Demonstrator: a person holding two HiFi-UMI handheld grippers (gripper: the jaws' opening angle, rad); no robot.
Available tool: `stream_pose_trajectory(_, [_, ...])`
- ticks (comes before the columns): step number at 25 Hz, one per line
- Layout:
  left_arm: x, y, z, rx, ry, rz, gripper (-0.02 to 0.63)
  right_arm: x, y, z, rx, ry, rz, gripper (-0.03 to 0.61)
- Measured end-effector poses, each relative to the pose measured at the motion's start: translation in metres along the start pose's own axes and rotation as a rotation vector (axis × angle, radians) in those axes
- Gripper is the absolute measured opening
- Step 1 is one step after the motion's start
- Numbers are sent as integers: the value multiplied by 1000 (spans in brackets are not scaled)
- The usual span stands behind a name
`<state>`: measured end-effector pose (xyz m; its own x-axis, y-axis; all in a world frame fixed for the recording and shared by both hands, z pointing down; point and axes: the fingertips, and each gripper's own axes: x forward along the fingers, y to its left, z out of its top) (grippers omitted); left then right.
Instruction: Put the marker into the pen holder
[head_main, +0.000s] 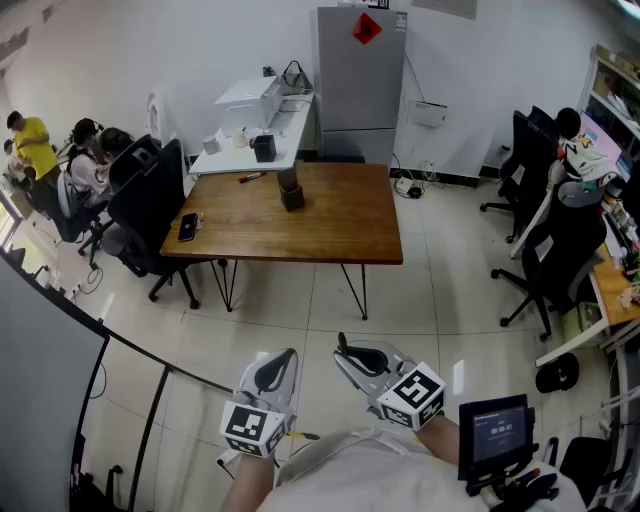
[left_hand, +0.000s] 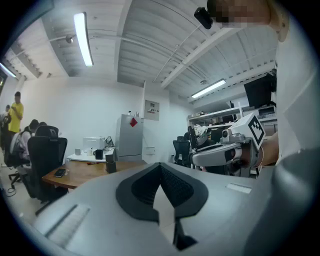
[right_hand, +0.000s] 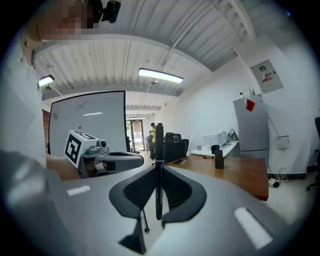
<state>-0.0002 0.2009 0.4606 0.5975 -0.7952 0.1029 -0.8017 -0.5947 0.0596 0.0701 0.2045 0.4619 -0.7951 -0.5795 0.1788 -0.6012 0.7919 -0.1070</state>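
Observation:
A black marker (right_hand: 159, 145) stands upright between the jaws of my right gripper (right_hand: 160, 175), which is shut on it. In the head view the right gripper (head_main: 347, 352) and the left gripper (head_main: 286, 358) hang side by side over the floor, well short of the wooden table (head_main: 330, 225). The dark pen holder (head_main: 291, 192) stands near the table's far middle; it also shows as the pen holder (right_hand: 219, 161) in the right gripper view. My left gripper (left_hand: 161, 169) has its pads together with nothing in them.
A phone (head_main: 187, 226) lies at the table's left edge and a red pen (head_main: 251, 177) at its far edge. Black office chairs (head_main: 150, 205) stand left of the table, where people sit. A white desk (head_main: 255, 130) and a grey fridge (head_main: 360, 75) lie behind.

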Motion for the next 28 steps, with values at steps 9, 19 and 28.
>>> stream_pose_trajectory(9, [39, 60, -30, -60, 54, -30, 15, 52, -51, -21, 97, 31, -52, 43])
stream_pose_trajectory(19, [155, 223, -9, -30, 49, -126, 15, 200, -173, 25, 101, -17, -170, 43])
stream_pose_trajectory(28, [243, 317, 32, -11, 33, -134, 15, 280, -259, 67, 115, -31, -212, 43])
